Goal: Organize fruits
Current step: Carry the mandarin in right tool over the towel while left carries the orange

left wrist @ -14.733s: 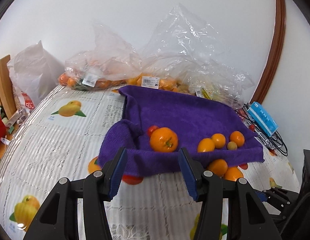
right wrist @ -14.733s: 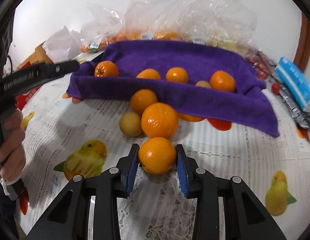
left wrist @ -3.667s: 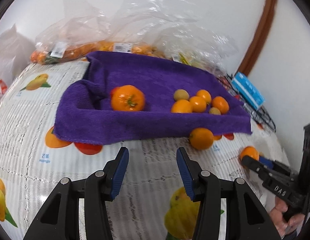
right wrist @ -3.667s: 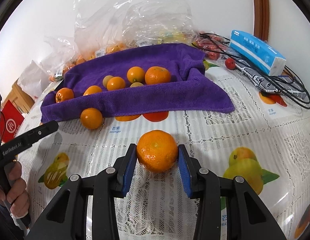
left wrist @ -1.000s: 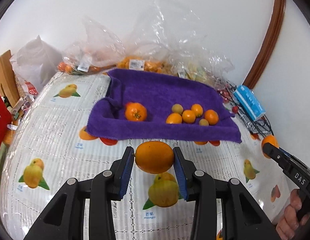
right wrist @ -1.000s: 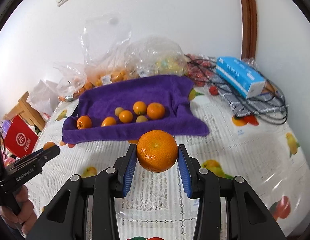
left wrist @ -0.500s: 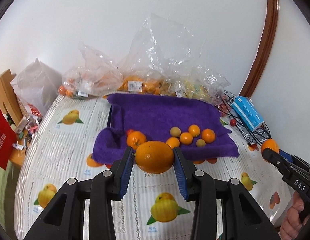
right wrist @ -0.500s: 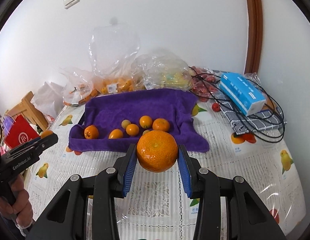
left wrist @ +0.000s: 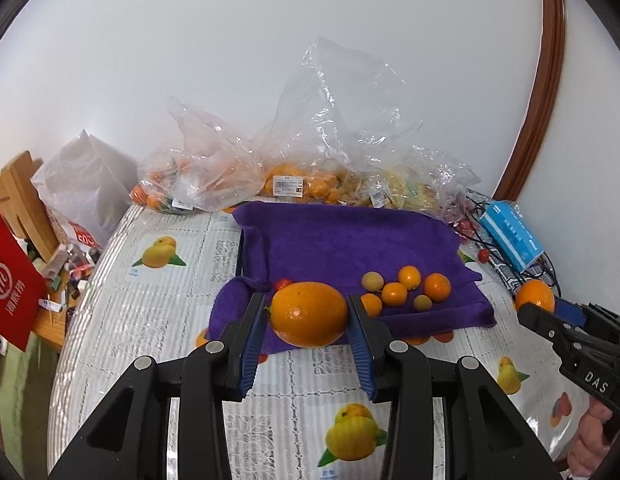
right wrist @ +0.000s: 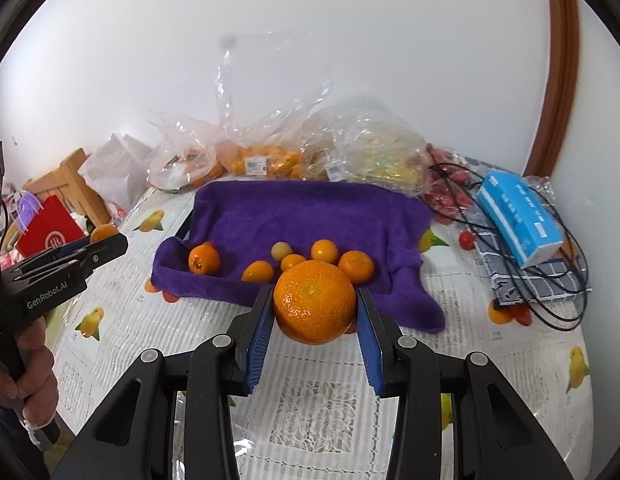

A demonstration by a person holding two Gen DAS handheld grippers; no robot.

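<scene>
Item, smooth oval orange fruit [left wrist: 308, 314]: clamped between the blue pads of the left gripper [left wrist: 308, 320], carried clear above the table, in front of the towel's near edge.

Item, round dimpled mandarin [right wrist: 314, 302]: clamped likewise in the right gripper [right wrist: 314, 312], also aloft and short of the towel.

Item, purple terry towel [right wrist: 310, 212]: spread over what seems a raised tray, forming a shallow bed; judged the collecting place, both fruits being held toward it.

Lot on the towel: a group of small orange citrus [right wrist: 325, 251] with two pale yellowish fruits, and a lone stem-marked mandarin [right wrist: 204, 259] to the left, seemingly sorted by size.

Surroundings: lace-patterned fruit-print tablecloth [right wrist: 310, 432]; clear plastic bags of more fruit [left wrist: 270, 176] against the wall behind; blue tissue box [right wrist: 517, 216] on tangled black cables at right, well apart.
</scene>
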